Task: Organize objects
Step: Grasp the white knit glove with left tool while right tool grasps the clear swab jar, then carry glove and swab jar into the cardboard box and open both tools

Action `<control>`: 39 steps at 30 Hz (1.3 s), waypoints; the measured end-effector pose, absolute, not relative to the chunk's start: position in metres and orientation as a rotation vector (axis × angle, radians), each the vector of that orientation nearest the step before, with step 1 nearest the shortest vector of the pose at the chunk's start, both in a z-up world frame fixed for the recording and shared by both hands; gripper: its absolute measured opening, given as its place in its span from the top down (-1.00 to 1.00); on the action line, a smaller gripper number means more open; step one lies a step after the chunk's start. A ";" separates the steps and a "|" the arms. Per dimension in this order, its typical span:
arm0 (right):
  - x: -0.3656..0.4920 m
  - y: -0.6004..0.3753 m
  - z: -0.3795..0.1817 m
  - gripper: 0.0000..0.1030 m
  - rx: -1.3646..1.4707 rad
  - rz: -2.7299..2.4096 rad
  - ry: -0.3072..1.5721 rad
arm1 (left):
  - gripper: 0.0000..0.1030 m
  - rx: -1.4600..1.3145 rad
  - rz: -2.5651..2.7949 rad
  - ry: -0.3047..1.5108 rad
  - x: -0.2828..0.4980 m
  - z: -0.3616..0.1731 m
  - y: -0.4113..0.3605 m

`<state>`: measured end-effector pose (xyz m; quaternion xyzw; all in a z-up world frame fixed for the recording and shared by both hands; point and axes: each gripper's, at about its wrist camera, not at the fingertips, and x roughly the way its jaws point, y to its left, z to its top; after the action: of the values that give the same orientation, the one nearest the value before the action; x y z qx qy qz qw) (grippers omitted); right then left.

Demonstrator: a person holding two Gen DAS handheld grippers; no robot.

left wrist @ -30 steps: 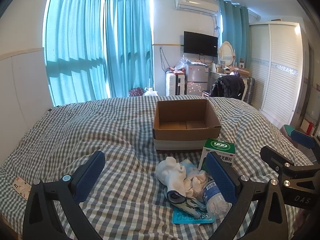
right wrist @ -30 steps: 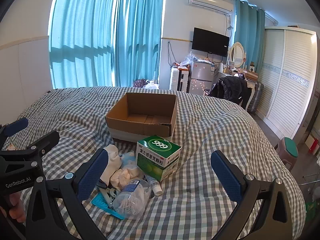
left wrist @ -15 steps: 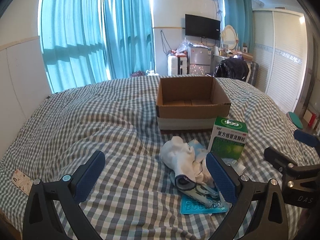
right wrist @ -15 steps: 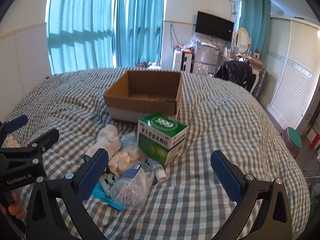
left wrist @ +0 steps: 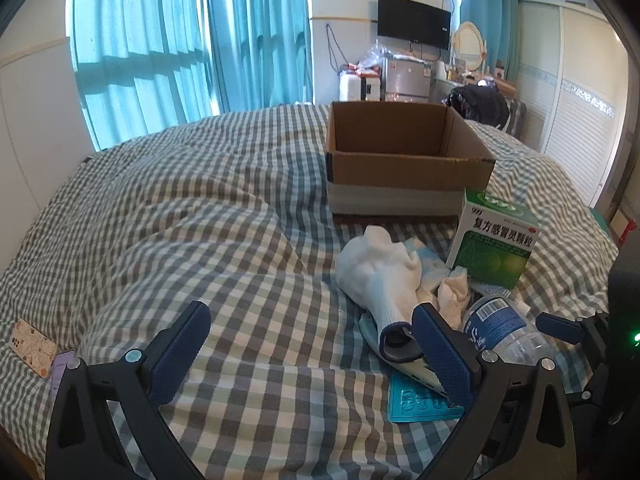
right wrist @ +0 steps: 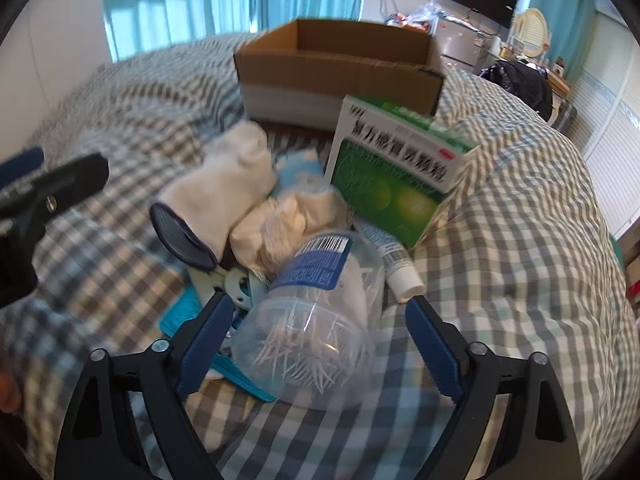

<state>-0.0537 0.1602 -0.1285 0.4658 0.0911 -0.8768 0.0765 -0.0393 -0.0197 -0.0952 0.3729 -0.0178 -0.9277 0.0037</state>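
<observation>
Right tongs lined up on the clear jar, box waiting behind the pile

Your right tongs sit wide apart with the clear plastic jar lying on its side between them on the bed, not squeezed yet. Close across the round body near the blue label so it doesn't squirt out, and keep clear of the small tube touching it. Left tongs are wide and holding nothing, next to the white sock. The cardboard box sits just past the green medicine box.
</observation>
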 end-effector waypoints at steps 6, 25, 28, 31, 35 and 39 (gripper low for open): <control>-0.058 0.170 -0.130 -0.44 1.409 -2.560 0.210 | -1.00 1.253 -2.925 -0.068 -0.057 -0.109 -0.006; -0.065 0.196 -0.087 -0.27 1.224 -2.633 0.167 | 0.50 1.509 -2.986 -0.134 -0.101 -0.151 0.027; -0.060 0.198 -0.085 -0.26 1.211 -2.643 0.163 | 0.52 1.474 -2.997 -0.149 -0.090 -0.142 0.027; -0.054 0.198 -0.079 -0.26 1.194 -2.661 0.171 | 0.53 1.440 -3.012 -0.143 -0.078 -0.129 0.024; -0.042 0.195 -0.062 -0.25 1.130 -2.683 0.199 | 0.53 1.383 -3.045 -0.138 -0.062 -0.106 0.015; -0.032 0.193 -0.037 -0.25 1.060 -2.698 0.191 | 0.53 1.334 -3.064 -0.117 -0.052 -0.081 0.006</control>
<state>-0.0324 0.1931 -0.0370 0.3624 0.0652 -0.9222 0.1181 -0.0516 0.0061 -0.0811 0.3968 -0.0349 -0.9117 -0.1008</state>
